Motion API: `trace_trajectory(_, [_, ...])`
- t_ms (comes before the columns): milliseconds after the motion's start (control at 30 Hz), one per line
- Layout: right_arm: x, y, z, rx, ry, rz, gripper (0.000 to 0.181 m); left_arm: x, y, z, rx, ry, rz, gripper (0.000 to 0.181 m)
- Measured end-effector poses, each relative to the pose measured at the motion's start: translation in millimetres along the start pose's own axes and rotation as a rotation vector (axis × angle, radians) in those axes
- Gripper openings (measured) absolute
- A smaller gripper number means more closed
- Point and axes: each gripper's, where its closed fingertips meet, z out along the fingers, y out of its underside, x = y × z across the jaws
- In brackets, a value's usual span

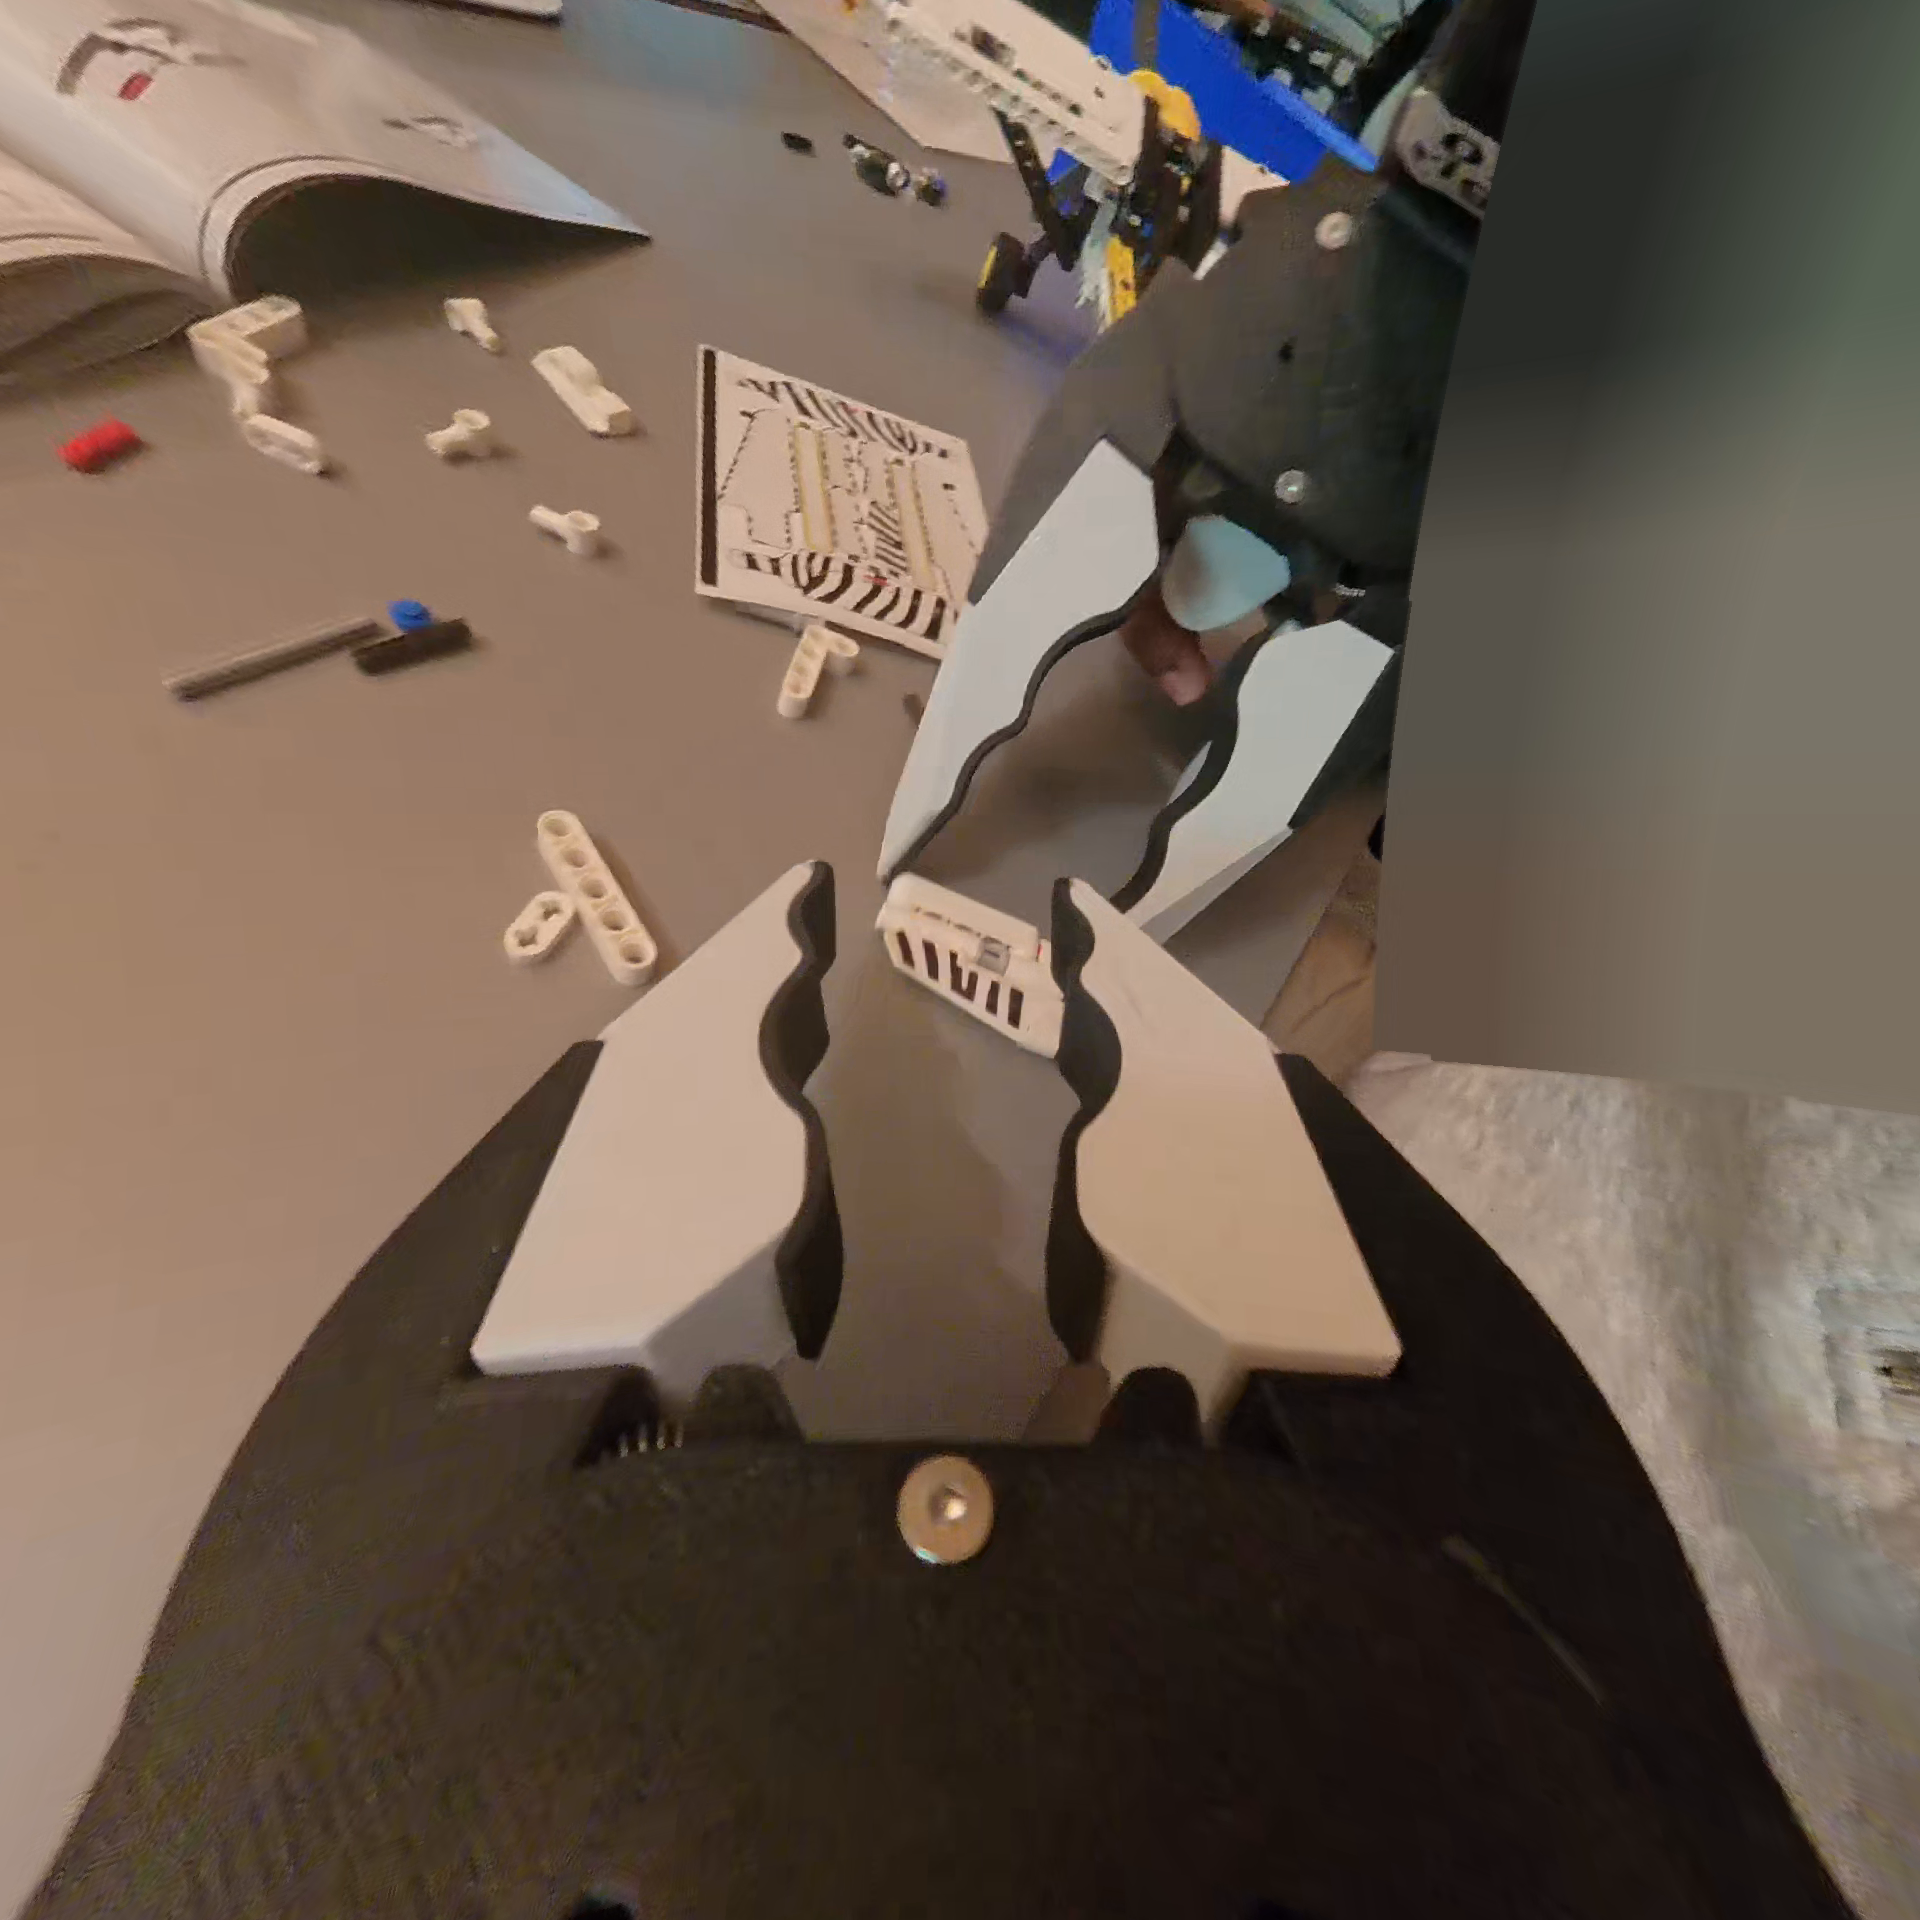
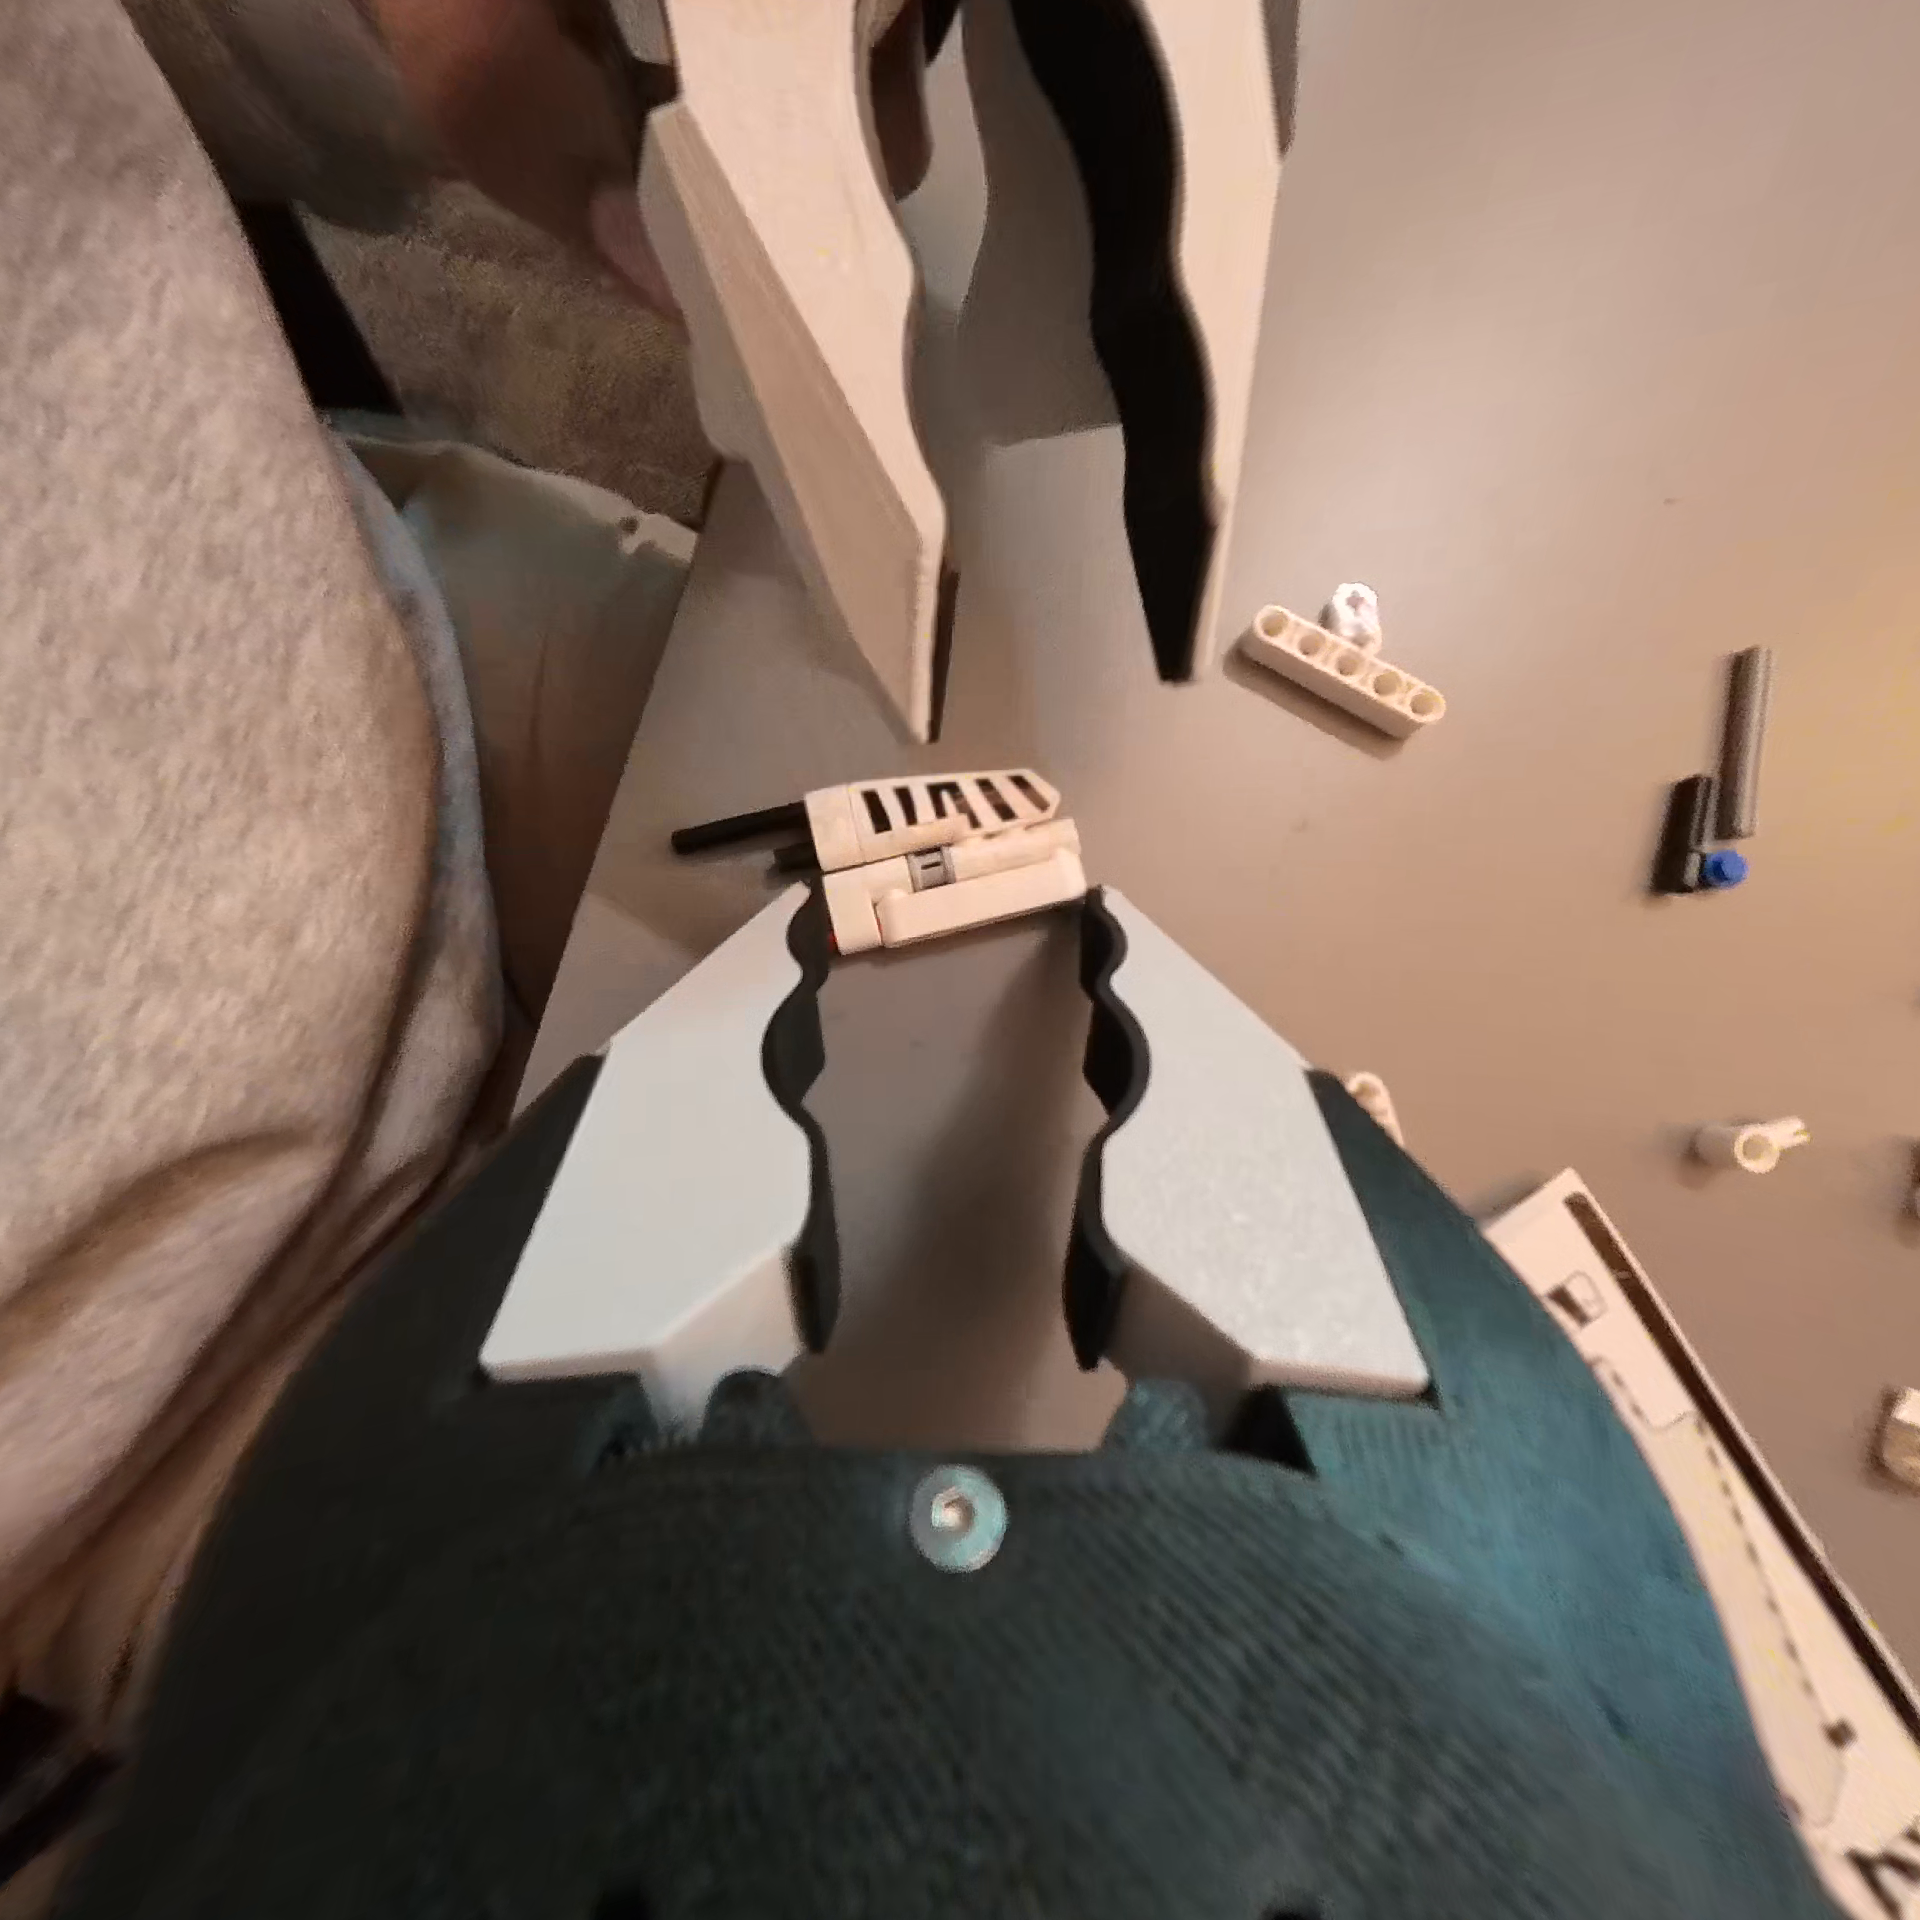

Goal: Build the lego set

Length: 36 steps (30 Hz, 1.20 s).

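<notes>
A small white Lego assembly with black stripes [image 1: 966, 971] lies on the grey table [image 1: 312, 1039] near its front edge. My left gripper [image 1: 945, 899] is open, its tips on either side of the assembly; the right fingertip [image 1: 1075, 935] is at its end. My right gripper [image 1: 1018, 888] comes in from the far side, also open, tips just over the assembly. In the right wrist view the assembly [image 2: 940, 868] sits between the open tips of my right gripper [image 2: 951, 909], a black axle [image 2: 727, 831] pokes out to its left, and the left gripper [image 2: 1049, 696] hangs above it.
Loose white parts lie to the left, among them a five-hole beam [image 1: 597, 899] [image 2: 1340, 670]. Also there are a grey axle [image 1: 270, 657], a red piece [image 1: 99, 445], a sticker sheet [image 1: 831, 499], an open instruction booklet [image 1: 208, 156] and a part-built blue, yellow and white model [image 1: 1091, 156]. A person's grey sleeve [image 2: 156, 727] is at the table edge. Left tips to right tips: about 4 centimetres.
</notes>
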Motion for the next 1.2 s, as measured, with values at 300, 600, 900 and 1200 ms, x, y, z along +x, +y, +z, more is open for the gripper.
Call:
trace_trajectory(300, [26.6,12.3,-10.3,0.044,0.226,0.266,0.055,-7.3,-2.1,-1.1,0.034,-0.011,-0.026,0.042])
trace_trajectory(600, [13.4,5.4,-31.5,0.235,0.255,0.294,0.067,-9.4,3.0,3.8,-0.006,-0.042,-0.007,0.043])
trace_trajectory(900, [6.3,-10.0,-49.7,0.435,0.269,0.265,0.055,-7.1,-29.4,6.2,0.099,0.000,-0.050,0.046])
trace_trajectory(1200, [9.2,-3.4,-42.5,0.361,0.328,0.237,0.051,-20.7,-49.8,19.0,0.115,-0.063,0.130,0.042])
